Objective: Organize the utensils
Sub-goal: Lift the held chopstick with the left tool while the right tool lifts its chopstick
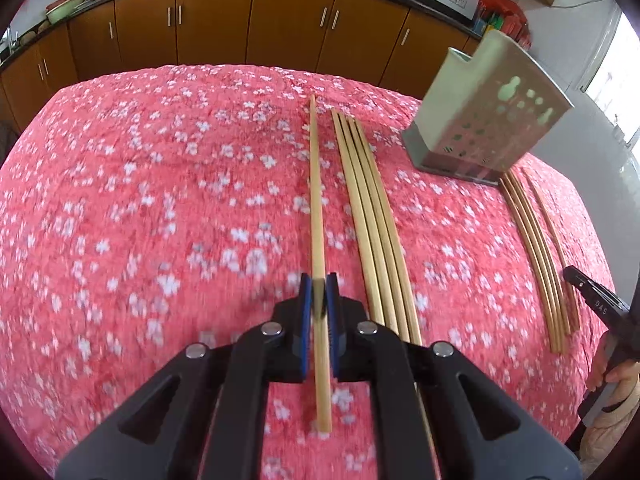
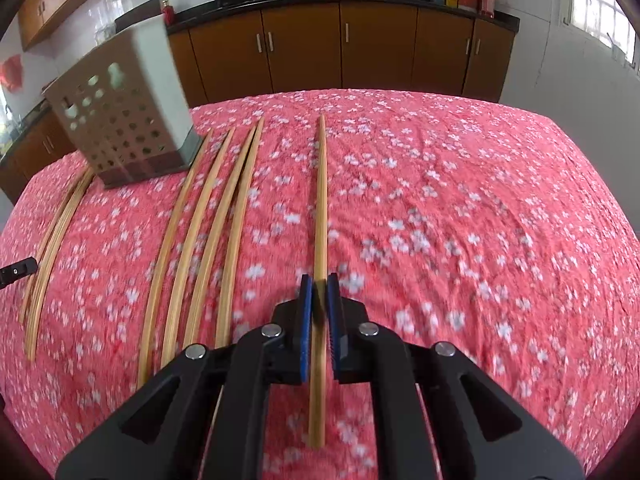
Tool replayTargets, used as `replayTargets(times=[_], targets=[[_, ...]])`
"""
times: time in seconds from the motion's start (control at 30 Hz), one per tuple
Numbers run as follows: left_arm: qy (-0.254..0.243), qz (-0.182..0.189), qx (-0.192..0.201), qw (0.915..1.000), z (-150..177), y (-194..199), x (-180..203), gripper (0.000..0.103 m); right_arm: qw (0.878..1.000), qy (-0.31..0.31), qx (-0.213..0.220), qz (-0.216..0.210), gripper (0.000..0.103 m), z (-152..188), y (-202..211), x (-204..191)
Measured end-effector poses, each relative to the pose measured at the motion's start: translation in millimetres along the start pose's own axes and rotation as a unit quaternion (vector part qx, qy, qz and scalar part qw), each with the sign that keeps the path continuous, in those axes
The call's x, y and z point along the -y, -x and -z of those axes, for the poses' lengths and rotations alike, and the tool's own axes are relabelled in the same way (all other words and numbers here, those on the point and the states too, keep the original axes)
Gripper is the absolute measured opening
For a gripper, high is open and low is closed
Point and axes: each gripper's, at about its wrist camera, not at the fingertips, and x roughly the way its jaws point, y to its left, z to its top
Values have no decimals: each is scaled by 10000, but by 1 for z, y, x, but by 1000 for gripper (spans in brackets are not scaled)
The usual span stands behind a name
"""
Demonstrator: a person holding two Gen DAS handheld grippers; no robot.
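Note:
In the left wrist view my left gripper [image 1: 319, 288] is shut on a single bamboo chopstick [image 1: 317, 200] that points away over the cloth. Several loose chopsticks [image 1: 370, 216] lie just right of it. A perforated grey utensil holder [image 1: 486, 108] stands at the far right, with more chopsticks [image 1: 536, 248] in front of it. In the right wrist view my right gripper [image 2: 319, 288] is shut on another single chopstick [image 2: 320, 200]. Several chopsticks [image 2: 204, 224] lie to its left, and the holder [image 2: 124, 108] stands at the far left.
A red cloth with white flowers [image 1: 160, 200] covers the table. Brown kitchen cabinets [image 1: 256, 20] run behind it. The right gripper's black body [image 1: 600, 308] shows at the right edge of the left wrist view. More chopsticks [image 2: 52, 240] lie at the table's left edge.

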Motion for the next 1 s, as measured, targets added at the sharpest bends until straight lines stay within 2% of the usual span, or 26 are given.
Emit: replayTargets(times=[0.17,0.3,0.47,1.0], targets=[[-107,35,4,9999,18,8,7,10,9999,112,13,43,9,19,15,-6],[-283,-203,107,9993,32,13,14,10,9999,105,61,48,9,27,26,-4],[-152,-311,277,9990,44,16,13,8,10000,35,90,5,8,31,33,-2],[-306,-603,436,9968,39,5,24,8,9999,-12,118,-52,8,31,30,-1]])
